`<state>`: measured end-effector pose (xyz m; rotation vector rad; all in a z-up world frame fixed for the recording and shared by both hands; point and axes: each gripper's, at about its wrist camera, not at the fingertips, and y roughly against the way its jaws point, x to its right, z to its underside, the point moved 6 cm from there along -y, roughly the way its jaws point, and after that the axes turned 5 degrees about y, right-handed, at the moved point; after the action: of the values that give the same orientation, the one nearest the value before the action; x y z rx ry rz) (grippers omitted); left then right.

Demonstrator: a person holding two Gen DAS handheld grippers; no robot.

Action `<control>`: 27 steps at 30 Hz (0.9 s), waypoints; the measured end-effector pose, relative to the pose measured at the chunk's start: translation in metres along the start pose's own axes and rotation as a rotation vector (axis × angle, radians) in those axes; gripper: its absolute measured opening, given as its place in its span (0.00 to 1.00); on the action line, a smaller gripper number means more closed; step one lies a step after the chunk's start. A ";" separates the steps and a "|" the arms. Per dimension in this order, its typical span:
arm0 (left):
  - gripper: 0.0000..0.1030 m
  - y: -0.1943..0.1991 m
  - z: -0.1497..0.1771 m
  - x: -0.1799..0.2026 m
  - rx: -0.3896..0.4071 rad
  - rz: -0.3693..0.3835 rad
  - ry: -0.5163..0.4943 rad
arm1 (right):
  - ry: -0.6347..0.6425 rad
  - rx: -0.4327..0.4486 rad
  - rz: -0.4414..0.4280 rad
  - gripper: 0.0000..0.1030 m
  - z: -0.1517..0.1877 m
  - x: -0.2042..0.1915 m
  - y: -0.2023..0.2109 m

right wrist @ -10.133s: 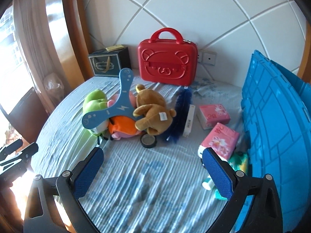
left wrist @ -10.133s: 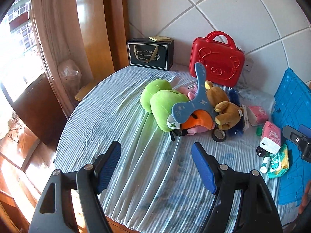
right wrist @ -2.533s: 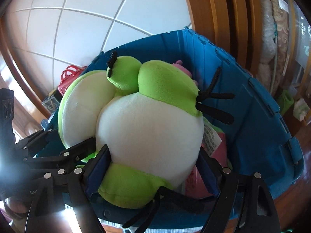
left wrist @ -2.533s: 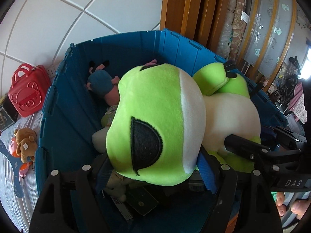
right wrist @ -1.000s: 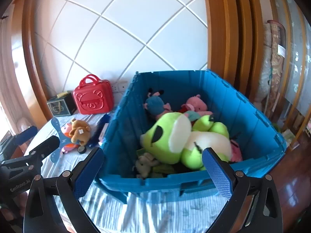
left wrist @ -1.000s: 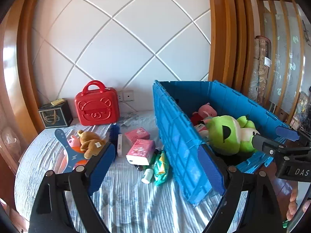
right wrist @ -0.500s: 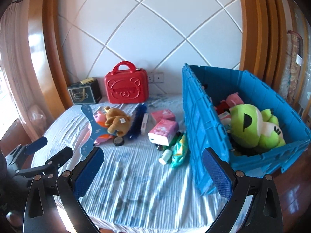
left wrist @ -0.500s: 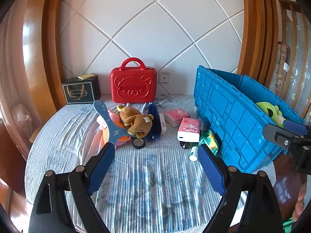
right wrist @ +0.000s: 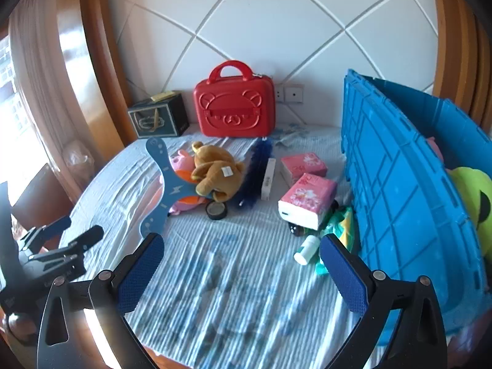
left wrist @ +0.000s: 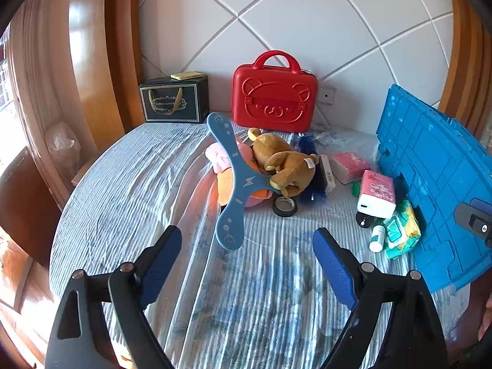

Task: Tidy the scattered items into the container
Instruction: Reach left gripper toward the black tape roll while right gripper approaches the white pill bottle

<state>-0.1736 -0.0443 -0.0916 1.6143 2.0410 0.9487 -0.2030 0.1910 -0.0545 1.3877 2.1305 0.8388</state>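
Near part of bed [left wrist: 129, 184] bare, lots of room for both tongs. Far middle: toy pile, blue boomerang [left wrist: 235, 181] sticking up over brown bear [left wrist: 286, 163]. Right: tall blue bin [right wrist: 399, 184] wall blocks way, tissue packs [right wrist: 307, 200] and small bottle [right wrist: 306, 244] crowded just beside it.

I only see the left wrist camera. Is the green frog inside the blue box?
Observer: Yes. The right wrist view shows the green frog lying inside the blue box, behind its near wall.
Operator: Is anything else in there?
Observer: A bit of something pink shows beyond the frog. I cannot tell what it is.
Operator: Is the other grabber holding something?
Observer: No. The right gripper is open, with nothing between its pads, over the striped sheet.
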 end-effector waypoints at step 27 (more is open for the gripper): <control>0.72 -0.175 0.013 0.041 -0.277 0.120 -0.192 | -0.237 -0.296 0.111 0.99 0.046 0.069 -0.148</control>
<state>-0.2995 -0.0223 -0.2186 1.6206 1.6232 1.0225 -0.2941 0.2199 -0.1945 1.3809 1.6892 0.9375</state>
